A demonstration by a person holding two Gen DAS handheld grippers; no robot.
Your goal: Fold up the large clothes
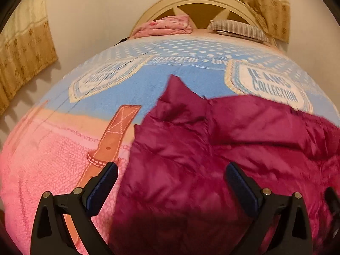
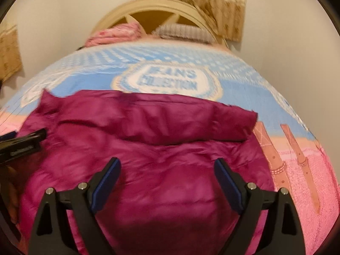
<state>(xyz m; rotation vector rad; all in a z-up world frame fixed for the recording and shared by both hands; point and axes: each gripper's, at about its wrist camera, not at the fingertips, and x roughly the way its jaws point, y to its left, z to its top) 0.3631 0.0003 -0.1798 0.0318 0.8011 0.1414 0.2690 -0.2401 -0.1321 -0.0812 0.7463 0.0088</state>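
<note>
1. Left wrist view showed the left tongs spread wide with nothing between the pads, hanging over the near left part of a magenta puffer jacket.
2. The right tongs were likewise spread and empty, above the middle of the jacket's near half; neither pair touched the fabric as far as the pictures told.
3. The jacket lay on the bed, on a blue and pink blanket, toward the foot edge and well apart from the headboard. In the right wrist view a band of the jacket lay doubled over its far part, ending in a loose corner toward the right edge of the bed.
4. A pointed tip of the jacket stuck out toward the headboard on the left side.
5. Judged from this, one fold looked made and released, and the step in hand was lining up for the next grasp.
6. The next move would likely call for both tongs to lower onto an edge of the jacket, pinch through the thick padding, and carry it across evenly.
7. The slippery, puffy cloth would probably spring open unless pressed flat.
</note>
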